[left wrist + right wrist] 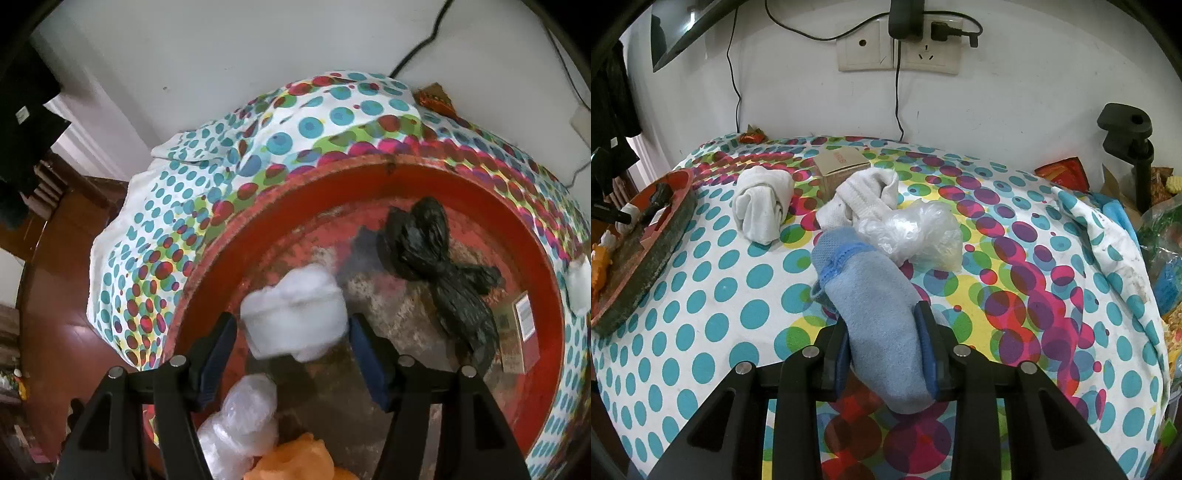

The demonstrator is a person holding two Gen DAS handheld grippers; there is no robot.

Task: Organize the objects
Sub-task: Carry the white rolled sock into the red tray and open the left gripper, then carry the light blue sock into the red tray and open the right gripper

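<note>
Over the red tray point(236, 243), far left on the dotted cloth point(713, 325): left gripper point(293, 354) pointing steeply down, jaws standing wide, a blurred white bundle point(295, 314) in the gap. Cannot tell for sure whether the pads touch it; looks loose, probably let go over the tray floor. Already in the tray: black knotted bag point(439, 273), small carton point(521, 332) against the right wall, clear plastic wad point(243, 424) and something orange point(295, 461) near the camera.

Near the middle of the cloth: right gripper point(886, 354) closed on a blue sock point(871, 295), jaws narrow, fabric squeezed between the pads, cuff end lying away on the cloth.

Sock judged soft, light and limp. Likely to droop and drag if lifted by one end, so a grip mid-body seems best, as held now. Not fragile, not slippery.

Just beyond the sock: crumpled clear bag point(916, 229) touching a white sock roll point(864, 203); another white roll point(761, 206) farther left, a cardboard box point(838, 166) behind. Bare cloth between these and the tray, so room for a leftward carry. Raised tray rim to clear. Clutter at the far right edge well apart.
</note>
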